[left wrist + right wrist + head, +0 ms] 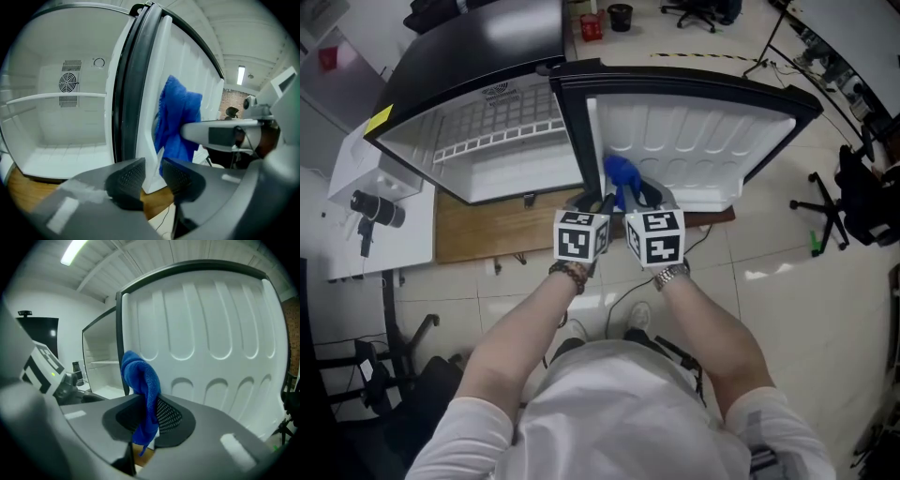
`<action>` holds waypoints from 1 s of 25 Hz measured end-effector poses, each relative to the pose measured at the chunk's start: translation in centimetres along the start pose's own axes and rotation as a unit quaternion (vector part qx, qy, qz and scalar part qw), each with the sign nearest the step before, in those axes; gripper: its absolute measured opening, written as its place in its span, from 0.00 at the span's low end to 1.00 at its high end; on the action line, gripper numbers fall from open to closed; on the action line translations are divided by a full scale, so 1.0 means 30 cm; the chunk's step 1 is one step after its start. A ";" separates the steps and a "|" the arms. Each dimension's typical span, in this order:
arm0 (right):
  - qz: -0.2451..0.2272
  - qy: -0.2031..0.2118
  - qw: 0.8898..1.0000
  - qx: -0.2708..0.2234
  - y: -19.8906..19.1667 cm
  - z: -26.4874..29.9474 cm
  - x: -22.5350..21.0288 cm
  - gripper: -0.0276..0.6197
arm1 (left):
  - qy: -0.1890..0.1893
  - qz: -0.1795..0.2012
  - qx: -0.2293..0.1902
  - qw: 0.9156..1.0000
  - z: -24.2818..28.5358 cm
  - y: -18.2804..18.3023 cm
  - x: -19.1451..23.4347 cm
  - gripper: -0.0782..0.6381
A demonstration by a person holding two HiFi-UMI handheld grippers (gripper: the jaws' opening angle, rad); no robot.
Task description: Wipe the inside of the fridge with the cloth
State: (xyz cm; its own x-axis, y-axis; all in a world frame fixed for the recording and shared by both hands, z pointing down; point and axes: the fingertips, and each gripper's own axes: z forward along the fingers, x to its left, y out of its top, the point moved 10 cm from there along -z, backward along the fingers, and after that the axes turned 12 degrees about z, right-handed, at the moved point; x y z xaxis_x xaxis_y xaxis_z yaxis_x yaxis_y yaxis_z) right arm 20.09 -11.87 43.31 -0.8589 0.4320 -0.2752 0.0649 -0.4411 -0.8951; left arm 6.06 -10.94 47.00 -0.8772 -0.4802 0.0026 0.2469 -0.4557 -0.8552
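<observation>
Though bunched and limp, bright blue cloth (140, 378)

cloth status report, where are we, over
Right gripper shut on blue cloth, facing the open door liner. Left gripper jaws apart, door edge in the gap. Door edge sits between cloth and fridge compartment.

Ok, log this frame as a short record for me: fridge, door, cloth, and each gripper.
fridge: open, one shelf inside, nothing on it
door: swung wide, ribbed white inner face showing
cloth: blue, bunched, held up close to the door's inner face; contact unclear
right gripper: shut on cloth
left gripper: jaws apart, nothing gripped; door's lower edge shows beyond the gap
</observation>
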 end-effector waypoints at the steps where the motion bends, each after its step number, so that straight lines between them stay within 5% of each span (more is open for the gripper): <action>1: -0.001 0.002 1.000 0.004 -0.008 0.017 0.007 0.13 | 0.000 0.001 0.000 1.000 -0.002 -0.001 0.001 0.27; 16: -0.003 -0.025 1.000 0.006 -0.067 0.088 -0.064 0.13 | 0.017 0.005 -0.008 1.000 -0.003 -0.003 0.004 0.21; 25: 0.001 -0.080 0.997 0.001 -0.080 0.012 -0.235 0.13 | 0.031 0.002 -0.012 0.999 -0.015 -0.007 -0.002 0.19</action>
State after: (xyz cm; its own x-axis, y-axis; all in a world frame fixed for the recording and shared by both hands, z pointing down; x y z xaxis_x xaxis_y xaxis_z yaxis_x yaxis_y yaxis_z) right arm 25.80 -14.15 47.52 -0.9285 0.3009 -0.2178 0.0658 -0.4437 -0.8938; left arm 5.89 -10.50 46.94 -0.9002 -0.4343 -0.0328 0.2414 -0.4348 -0.8676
